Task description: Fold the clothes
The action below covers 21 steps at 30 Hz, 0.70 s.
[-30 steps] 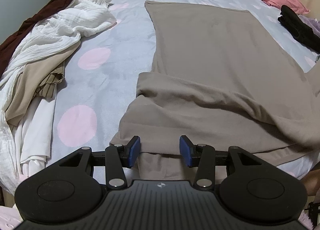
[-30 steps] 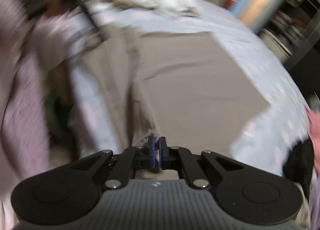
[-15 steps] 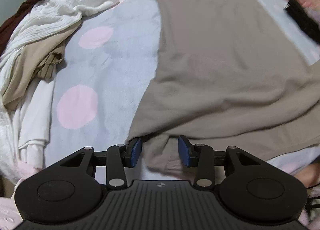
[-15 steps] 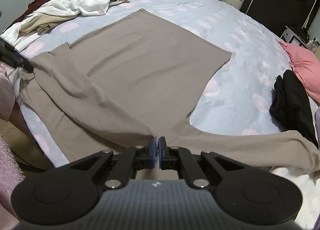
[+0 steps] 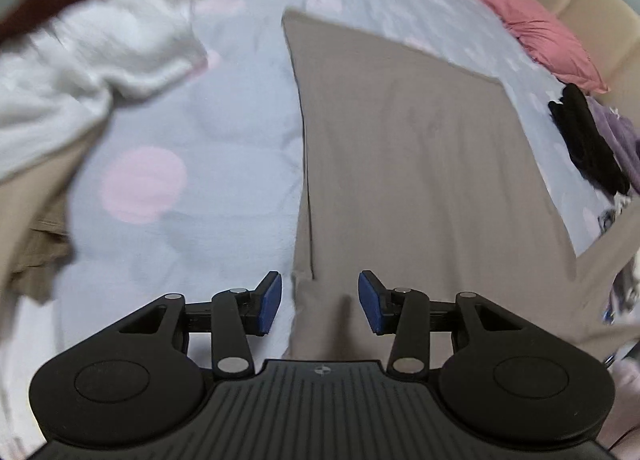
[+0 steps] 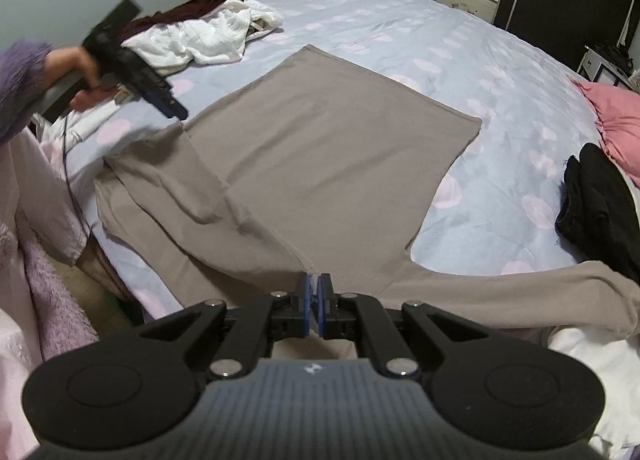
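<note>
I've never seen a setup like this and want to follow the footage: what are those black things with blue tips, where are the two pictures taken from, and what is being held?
They are hand-held two-finger grippers, one in each of a person's hands; no robot arm is involved. Each carries a wide-angle camera looking along its fingers, so each picture comes from one gripper.

In the left view, the left gripper is open over the edge of a taupe long-sleeved shirt spread on a pale blue bedspread with pink dots.

In the right view, the right gripper is shut on the shirt's near edge. The person's left hand shows at far left.

Also on the bed: a white clothes pile, a black garment and a pink pillow.
</note>
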Each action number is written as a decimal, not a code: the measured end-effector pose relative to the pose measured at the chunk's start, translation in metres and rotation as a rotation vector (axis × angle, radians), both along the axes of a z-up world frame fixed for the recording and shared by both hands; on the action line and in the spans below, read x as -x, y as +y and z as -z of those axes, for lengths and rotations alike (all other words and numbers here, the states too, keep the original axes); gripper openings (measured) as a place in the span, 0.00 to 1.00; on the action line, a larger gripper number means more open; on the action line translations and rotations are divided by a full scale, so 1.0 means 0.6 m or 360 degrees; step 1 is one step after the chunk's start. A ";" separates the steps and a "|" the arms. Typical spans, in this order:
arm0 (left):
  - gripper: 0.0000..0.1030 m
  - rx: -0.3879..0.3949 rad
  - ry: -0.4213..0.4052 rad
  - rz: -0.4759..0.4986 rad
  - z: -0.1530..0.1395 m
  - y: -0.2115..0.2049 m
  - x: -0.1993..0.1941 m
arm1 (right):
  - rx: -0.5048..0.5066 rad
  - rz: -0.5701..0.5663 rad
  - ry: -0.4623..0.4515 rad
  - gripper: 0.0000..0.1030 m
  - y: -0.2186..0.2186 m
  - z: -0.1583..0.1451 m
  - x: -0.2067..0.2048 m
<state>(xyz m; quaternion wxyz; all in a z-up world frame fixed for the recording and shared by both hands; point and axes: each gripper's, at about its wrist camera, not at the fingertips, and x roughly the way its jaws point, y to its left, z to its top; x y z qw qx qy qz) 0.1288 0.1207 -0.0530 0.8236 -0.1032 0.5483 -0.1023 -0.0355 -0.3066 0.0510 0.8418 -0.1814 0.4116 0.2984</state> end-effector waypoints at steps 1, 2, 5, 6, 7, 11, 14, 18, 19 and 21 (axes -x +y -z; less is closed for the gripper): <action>0.31 0.0019 0.0047 -0.0003 0.010 0.001 -0.015 | 0.0011 0.0000 0.0001 0.04 0.001 0.000 0.000; 0.29 0.0009 0.0084 0.0003 0.019 0.001 -0.026 | 0.0014 0.0002 0.0005 0.04 0.001 -0.001 0.000; 0.20 -0.0032 0.0161 0.0038 0.038 0.000 -0.042 | 0.0030 0.0013 0.0007 0.04 -0.002 -0.008 -0.004; 0.18 -0.0042 0.0179 0.0053 0.042 0.001 -0.045 | 0.0035 0.0017 0.0007 0.04 -0.002 -0.011 -0.007; 0.17 -0.0026 0.0185 0.0068 0.044 0.002 -0.044 | 0.0040 0.0020 0.0007 0.04 -0.002 -0.014 -0.009; 0.16 0.0045 0.0197 0.0118 0.042 0.013 -0.040 | 0.0075 0.0004 0.0012 0.04 0.004 -0.021 -0.021; 0.16 0.0077 0.0210 0.0135 0.042 0.022 -0.043 | 0.0114 -0.0022 0.0013 0.04 0.014 -0.021 -0.029; 0.04 0.0072 0.0216 0.0099 0.046 0.039 -0.049 | 0.0143 -0.0045 0.0020 0.04 0.026 -0.022 -0.040; 0.04 0.0069 0.0214 0.0087 0.045 0.042 -0.049 | 0.0162 -0.0050 0.0017 0.04 0.029 -0.022 -0.043; 0.03 0.0076 0.0193 0.0088 0.044 0.045 -0.049 | 0.0204 -0.0046 0.0011 0.04 0.033 -0.024 -0.054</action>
